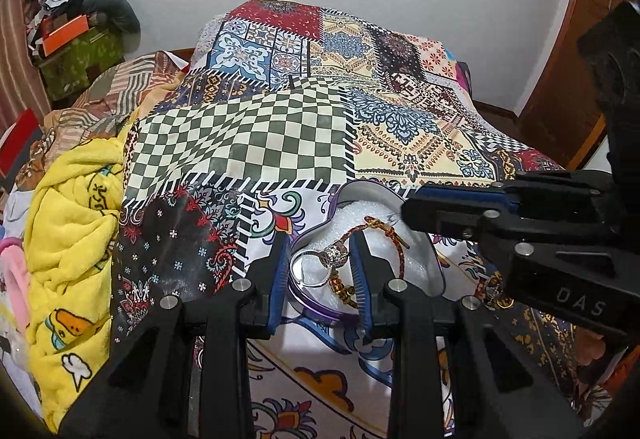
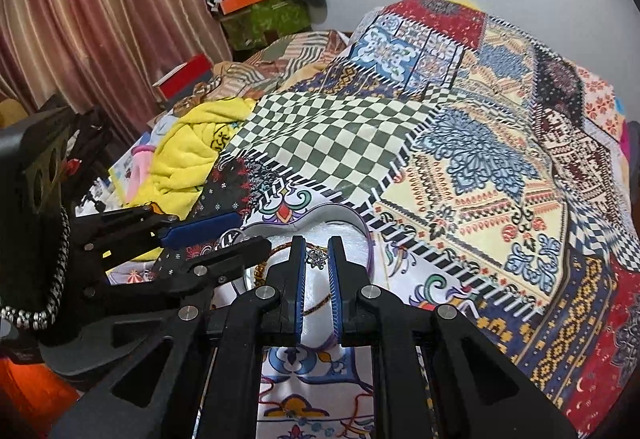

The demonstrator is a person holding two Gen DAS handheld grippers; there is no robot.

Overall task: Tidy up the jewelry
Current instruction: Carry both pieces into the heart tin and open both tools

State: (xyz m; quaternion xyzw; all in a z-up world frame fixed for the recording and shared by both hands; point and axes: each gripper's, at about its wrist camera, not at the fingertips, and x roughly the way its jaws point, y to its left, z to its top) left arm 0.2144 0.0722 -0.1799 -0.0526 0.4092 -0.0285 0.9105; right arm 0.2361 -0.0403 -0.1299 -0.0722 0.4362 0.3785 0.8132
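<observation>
Your left gripper (image 1: 320,271) hangs low over a heart-shaped tin (image 1: 436,271) that sits on the patchwork quilt (image 1: 248,143) of the bed, near its front edge, and its jaws stand moderately wide with nothing between the blue pads (image 1: 280,279); one pad lies outside the tin's left rim, the other over the white lining inside. In the tin you can see a silver ring (image 1: 308,267) with a sparkling head, lying against the left wall, and a red-brown braided bracelet (image 1: 396,239) that curves over the lining, with gold beads (image 1: 344,289) near the front rim. Your right gripper (image 2: 317,259) comes in from the right side over the same tin (image 2: 340,213), and its jaws are narrow, with a small silver flower-shaped piece (image 2: 317,259) between the tips; it seems to be pinched there, though from the wrist view you cannot be sure that both pads touch it. In the left wrist view that gripper (image 1: 408,211) shows side-on above the tin's far lobe, its tips just past the rim. More gold and silver pieces (image 1: 496,291) lie on the quilt just beside the tin's right side, partly hidden under the right gripper's body. A yellow towel (image 1: 72,239) lies bunched at the left edge of the bed, well apart from the tin, and striped curtains (image 2: 100,19) hang behind it
</observation>
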